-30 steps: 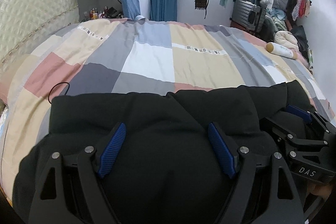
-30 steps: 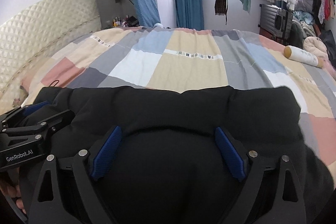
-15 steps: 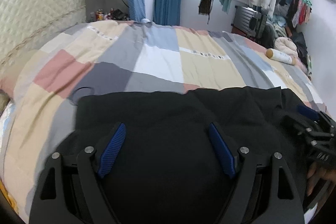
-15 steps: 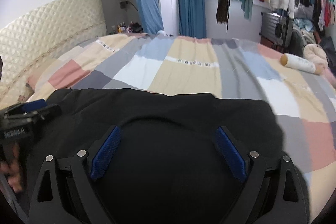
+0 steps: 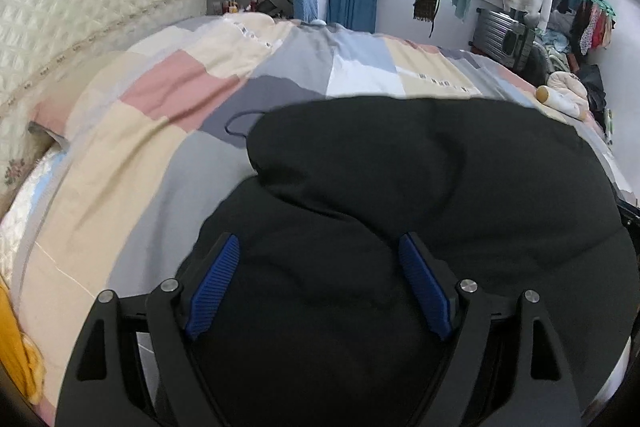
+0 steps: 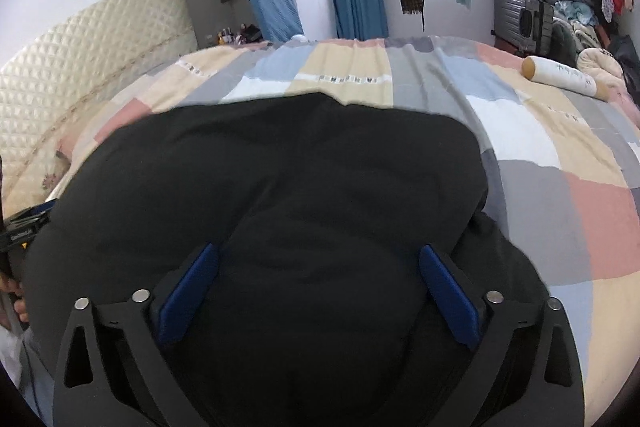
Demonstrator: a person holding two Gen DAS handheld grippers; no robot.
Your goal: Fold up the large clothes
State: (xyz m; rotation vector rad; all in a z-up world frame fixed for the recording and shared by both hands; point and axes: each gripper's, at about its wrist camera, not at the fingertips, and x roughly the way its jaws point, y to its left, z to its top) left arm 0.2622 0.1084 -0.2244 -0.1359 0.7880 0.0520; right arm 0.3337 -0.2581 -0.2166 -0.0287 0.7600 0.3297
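Left wrist: my left gripper (image 5: pixel 319 283) and right gripper (image 6: pixel 318 297), jaws wide, garment (image 5: pixel 440 195) bulging between; grip unclear.

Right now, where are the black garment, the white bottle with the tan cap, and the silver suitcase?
black garment (image 6: pixel 280 187): right wrist view, middle of the bunched fabric.
white bottle (image 6: pixel 564 77): right wrist view, its white body, lying on the quilt.
silver suitcase (image 6: pixel 524 21): right wrist view, its ribbed front.
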